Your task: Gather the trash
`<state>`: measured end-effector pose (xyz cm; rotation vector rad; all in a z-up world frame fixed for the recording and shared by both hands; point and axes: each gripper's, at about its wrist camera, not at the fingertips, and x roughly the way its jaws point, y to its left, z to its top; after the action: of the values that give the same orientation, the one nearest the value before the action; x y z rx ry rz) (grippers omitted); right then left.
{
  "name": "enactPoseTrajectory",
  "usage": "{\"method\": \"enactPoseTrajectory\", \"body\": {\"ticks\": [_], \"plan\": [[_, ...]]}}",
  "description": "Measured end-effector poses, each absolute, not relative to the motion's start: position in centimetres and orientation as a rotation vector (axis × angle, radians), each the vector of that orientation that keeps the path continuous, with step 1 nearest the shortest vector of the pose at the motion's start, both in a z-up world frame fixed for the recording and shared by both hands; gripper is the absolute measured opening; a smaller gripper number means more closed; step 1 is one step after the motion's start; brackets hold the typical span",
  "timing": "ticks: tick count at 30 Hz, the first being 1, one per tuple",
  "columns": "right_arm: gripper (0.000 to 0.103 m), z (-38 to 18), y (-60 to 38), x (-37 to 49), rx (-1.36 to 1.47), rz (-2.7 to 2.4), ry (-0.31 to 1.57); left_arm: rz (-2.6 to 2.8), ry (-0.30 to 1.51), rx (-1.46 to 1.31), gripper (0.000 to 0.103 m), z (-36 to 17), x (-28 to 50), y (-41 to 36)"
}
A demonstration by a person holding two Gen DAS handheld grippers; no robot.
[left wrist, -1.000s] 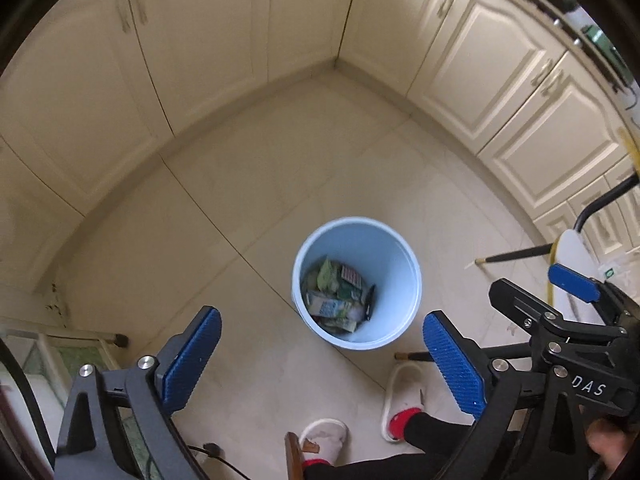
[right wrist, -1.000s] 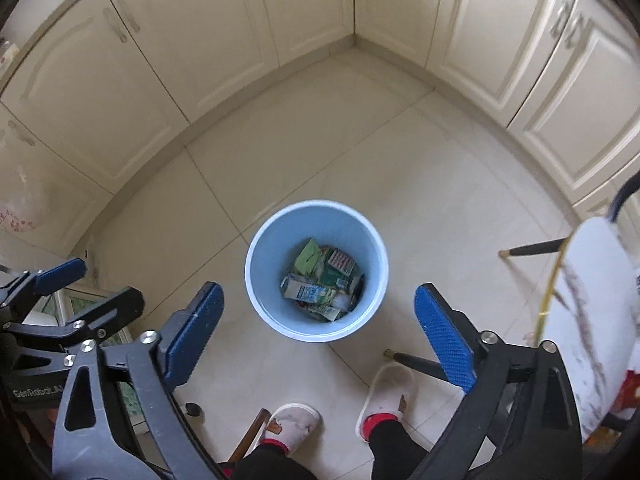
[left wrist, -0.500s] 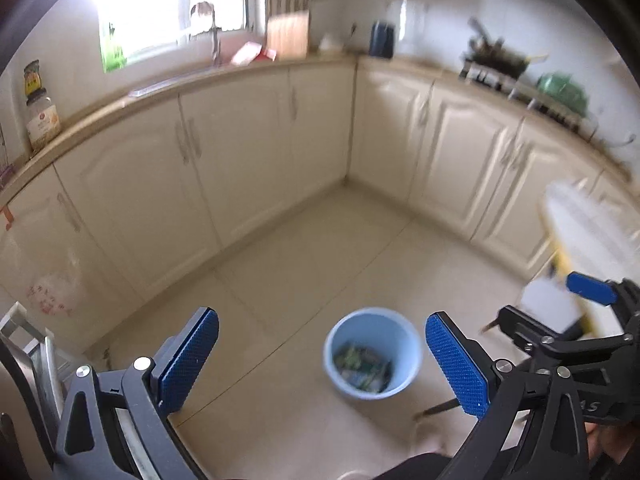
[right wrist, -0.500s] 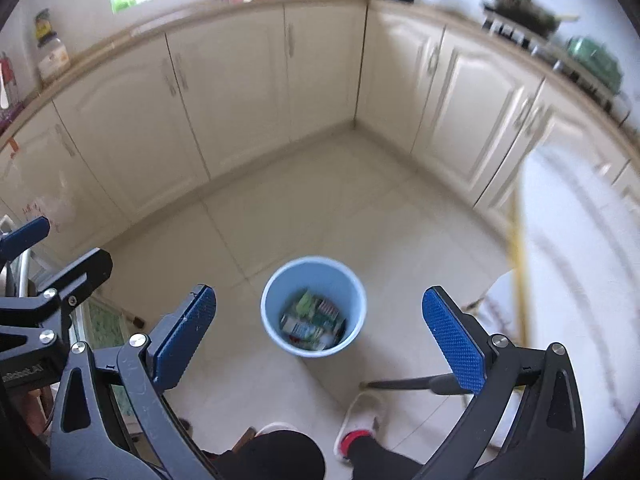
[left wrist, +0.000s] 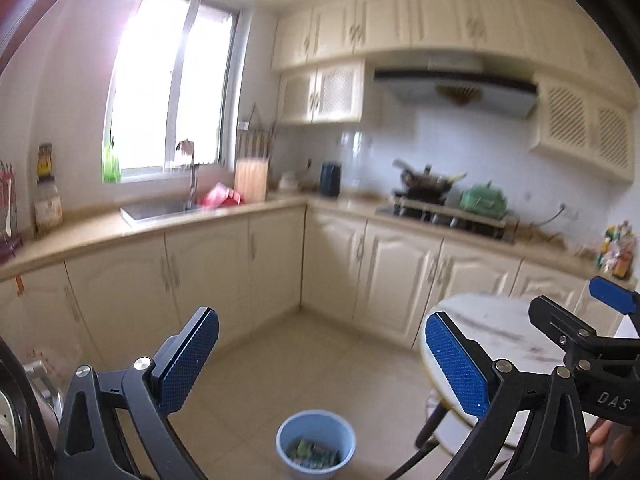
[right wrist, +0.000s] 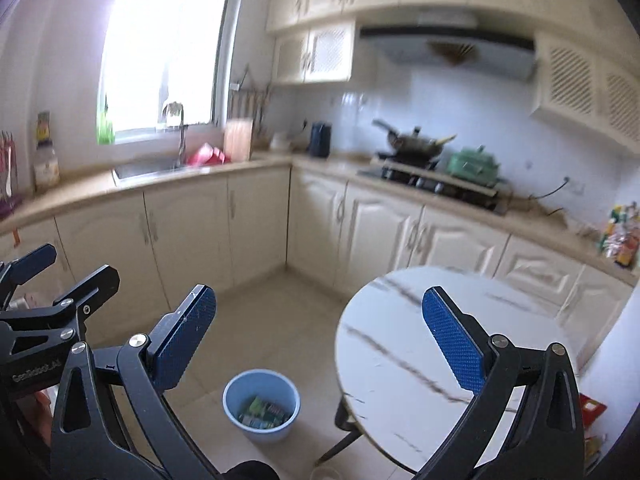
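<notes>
Below, the blue bin (right wrist: 261,405) holds mixed wrappers (right wrist: 262,411); both grippers' fingers (left wrist: 188,359) (right wrist: 454,338) spread wide, empty.

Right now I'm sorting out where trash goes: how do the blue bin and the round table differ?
The blue bin stands low on the floor; the round table rises above it on dark legs. The bin is plain light blue and already holds wrappers; the table's top is white with dark streaks and looks bare. Both are round and stand close together.
</notes>
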<state>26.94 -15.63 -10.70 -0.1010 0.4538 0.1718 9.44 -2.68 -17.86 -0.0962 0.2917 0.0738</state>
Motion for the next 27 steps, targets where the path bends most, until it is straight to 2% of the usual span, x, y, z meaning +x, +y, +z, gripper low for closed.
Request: {"method": "enactPoseTrajectory", "body": {"ticks": [7,13,18,27], "plan": [[0.103,-6.6,-18.1,20.1,-0.086,0.112,0.33,0.049,0.146,-0.05,0.102,-18.9,-0.4,-6.5],[0.103,-4.8,-19.8,16.6,-0.073,0.064,0.24,0.076,0.083,0.006,0.102,-23.8,-5.8,-7.1],[0.103,-4.4,-20.4,15.3,-0.061,0.064,0.201,0.094,0.073,0.005,0.102,-26.3,-6.5,-9.2],[0.103,-5.1,-20.9,15.0,-0.029,0.053,0.197,0.102,0.083,-0.003,0.102,-25.5,-4.3,-10.5]]}}
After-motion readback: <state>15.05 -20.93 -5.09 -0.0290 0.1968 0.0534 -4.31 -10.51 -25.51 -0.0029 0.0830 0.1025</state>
